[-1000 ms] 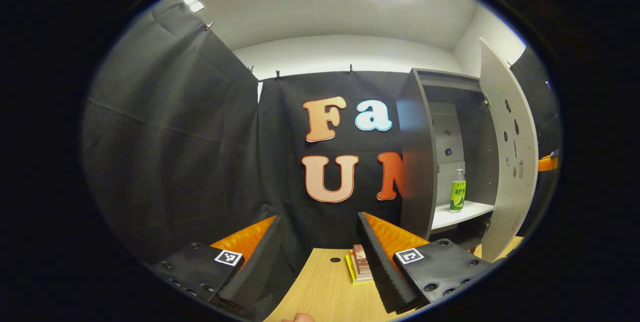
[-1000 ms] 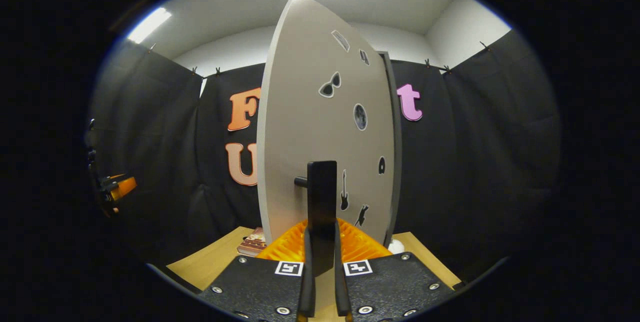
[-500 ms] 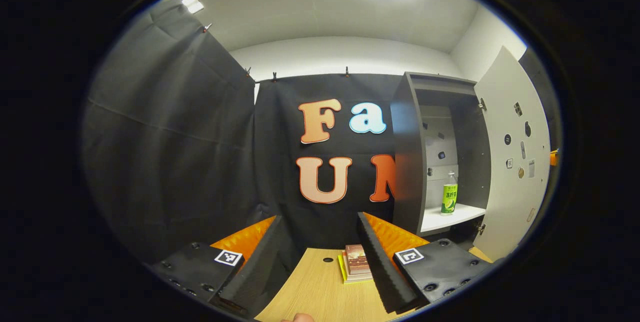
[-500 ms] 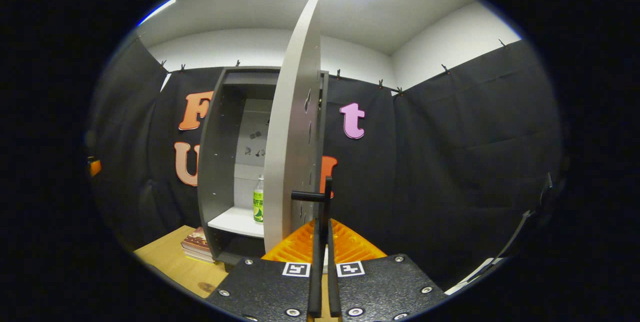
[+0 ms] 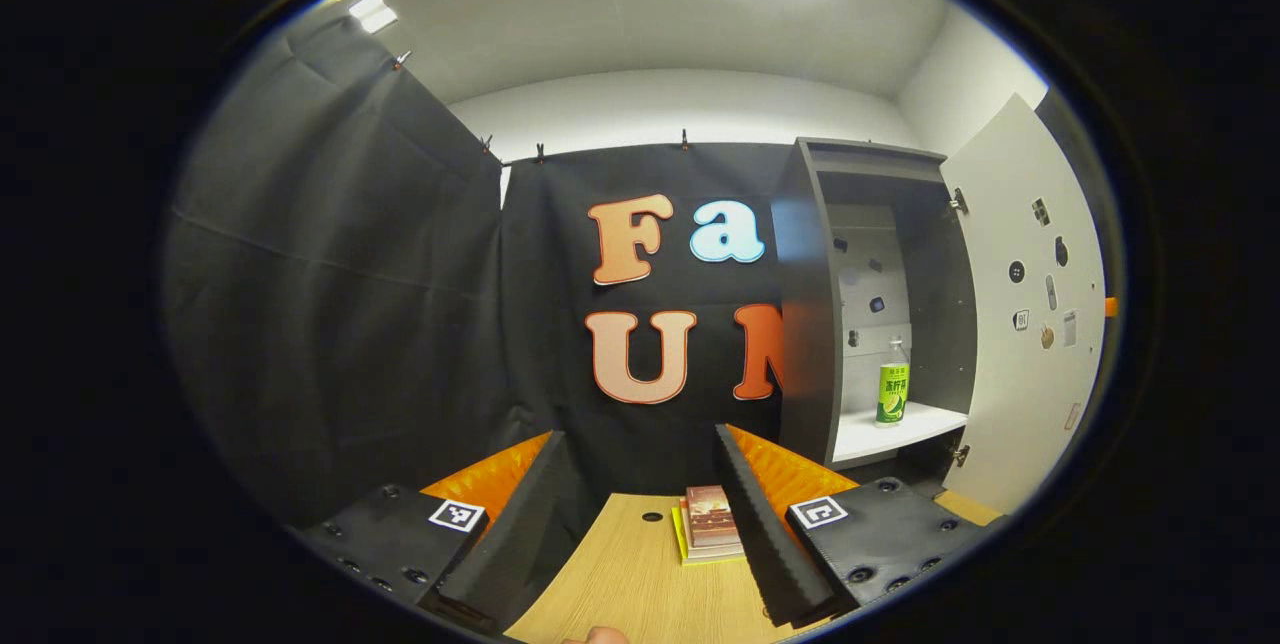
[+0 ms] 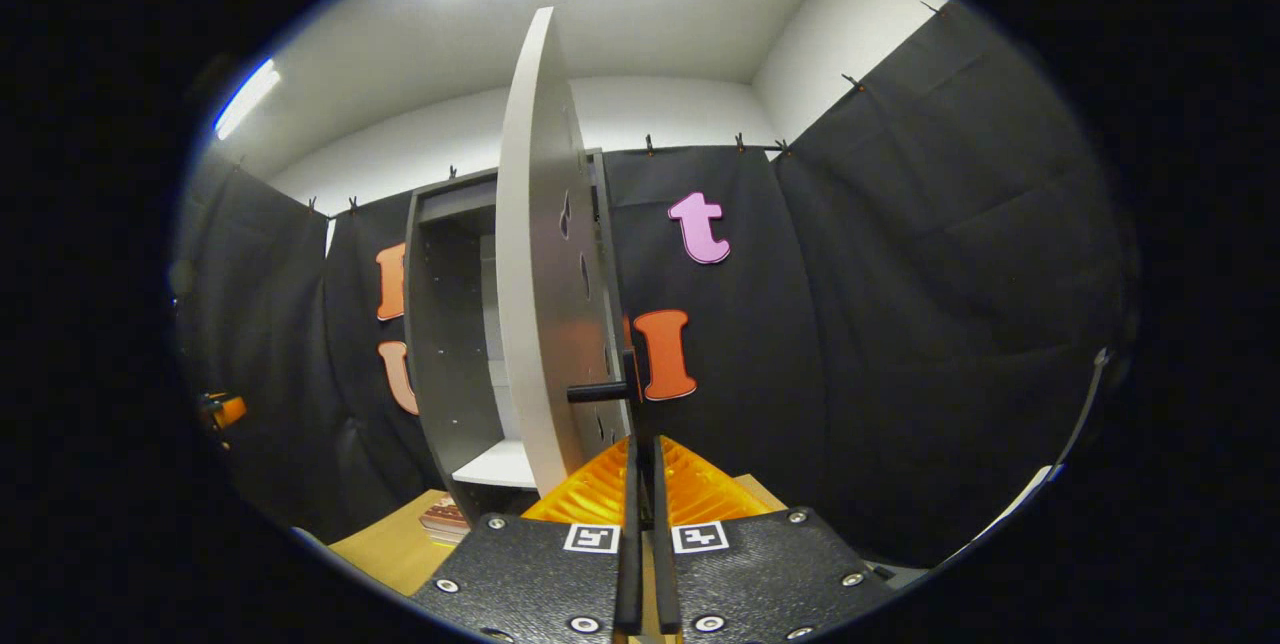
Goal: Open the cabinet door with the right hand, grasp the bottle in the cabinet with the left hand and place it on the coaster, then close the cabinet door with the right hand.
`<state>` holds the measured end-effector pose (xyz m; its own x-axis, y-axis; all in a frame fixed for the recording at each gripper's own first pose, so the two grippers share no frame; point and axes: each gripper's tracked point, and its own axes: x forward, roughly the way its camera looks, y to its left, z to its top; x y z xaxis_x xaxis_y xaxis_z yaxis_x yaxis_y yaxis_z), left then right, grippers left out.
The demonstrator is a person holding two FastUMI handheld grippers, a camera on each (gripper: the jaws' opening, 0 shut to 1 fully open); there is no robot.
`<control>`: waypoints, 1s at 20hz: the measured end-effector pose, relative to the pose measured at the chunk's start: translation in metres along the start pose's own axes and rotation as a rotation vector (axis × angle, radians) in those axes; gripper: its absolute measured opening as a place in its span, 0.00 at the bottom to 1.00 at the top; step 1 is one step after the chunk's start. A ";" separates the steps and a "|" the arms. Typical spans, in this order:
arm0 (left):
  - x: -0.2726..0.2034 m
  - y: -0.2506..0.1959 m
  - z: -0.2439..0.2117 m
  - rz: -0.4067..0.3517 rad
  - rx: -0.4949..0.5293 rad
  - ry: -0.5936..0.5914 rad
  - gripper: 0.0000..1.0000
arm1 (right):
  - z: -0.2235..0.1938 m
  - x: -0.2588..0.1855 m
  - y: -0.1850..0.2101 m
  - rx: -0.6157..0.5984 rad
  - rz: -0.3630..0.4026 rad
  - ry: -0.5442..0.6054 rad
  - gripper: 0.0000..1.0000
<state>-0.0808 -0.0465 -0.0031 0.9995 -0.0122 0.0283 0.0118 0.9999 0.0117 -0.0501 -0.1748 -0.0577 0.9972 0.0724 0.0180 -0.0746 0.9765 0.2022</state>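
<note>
The clear plastic bottle with a green label (image 5: 892, 383) is seen in the left gripper view standing upright on the white shelf (image 5: 900, 427) inside the tall dark grey cabinet (image 5: 806, 304), near the shelf's middle and untouched.

Since a second ago the pale grey cabinet door (image 6: 535, 264) has been swung from roughly half open, where it screened the cabinet in the right gripper view, to wide open, and is now seen almost edge-on. The interior is thereby exposed, so the opening step is judged essentially done and the reach for the bottle is judged to come next.

The right tool (image 6: 645, 484) is drawn narrow around the black bar handle (image 6: 600, 390) on the door; whether both fingers press it cannot be told. The left tool (image 5: 640, 514) is held wide and empty above the light wood-grain bench (image 5: 630, 584), well apart from the bottle, much as before. A small stack of books (image 5: 708, 522) lies flat on the bench between the left tool's fingers in that view.

The door is a flat, matt panel carrying small dark stickers; the bottle appears smooth and cylindrical with a narrower neck. The coaster is not identified.
</note>
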 end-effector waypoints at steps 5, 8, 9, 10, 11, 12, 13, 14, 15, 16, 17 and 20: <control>0.003 -0.022 -0.001 -0.015 0.011 0.015 0.93 | -0.009 -0.016 -0.005 -0.028 -0.021 0.013 0.06; 0.006 -0.049 -0.001 -0.043 0.009 0.018 0.95 | 0.000 -0.037 -0.024 -0.051 -0.101 -0.012 0.11; 0.008 -0.062 0.001 -0.057 0.004 0.018 0.95 | 0.005 -0.045 -0.031 -0.043 -0.127 -0.026 0.13; 0.012 -0.076 0.002 -0.073 0.002 0.018 0.95 | 0.007 -0.052 -0.038 -0.035 -0.153 -0.034 0.27; 0.014 -0.092 0.001 -0.090 0.002 0.022 0.95 | 0.005 -0.059 -0.044 -0.027 -0.177 -0.040 0.33; 0.018 -0.110 0.000 -0.110 0.003 0.026 0.94 | 0.003 -0.066 -0.048 -0.021 -0.194 -0.041 0.40; 0.022 -0.130 -0.002 -0.135 0.006 0.031 0.95 | 0.001 -0.071 -0.051 -0.020 -0.206 -0.037 0.47; 0.025 -0.151 -0.003 -0.159 0.008 0.034 0.94 | -0.001 -0.076 -0.054 -0.020 -0.218 -0.036 0.67; 0.030 -0.173 -0.005 -0.184 0.007 0.033 0.94 | -0.003 -0.078 -0.059 -0.021 -0.231 -0.033 0.77; 0.034 -0.196 -0.005 -0.208 0.001 0.028 0.95 | -0.006 -0.081 -0.063 -0.022 -0.245 -0.028 0.80; 0.039 -0.221 -0.008 -0.236 -0.006 0.026 0.97 | -0.008 -0.082 -0.067 -0.023 -0.255 -0.025 0.82; 0.054 -0.291 -0.026 -0.304 -0.019 0.040 0.94 | -0.012 -0.082 -0.078 -0.022 -0.280 -0.018 0.92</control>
<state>-0.0294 -0.3381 -0.0307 0.9503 -0.3111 -0.0132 0.3110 0.9504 -0.0046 -0.1260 -0.2544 -0.0868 0.9788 -0.2041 -0.0177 0.2039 0.9621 0.1809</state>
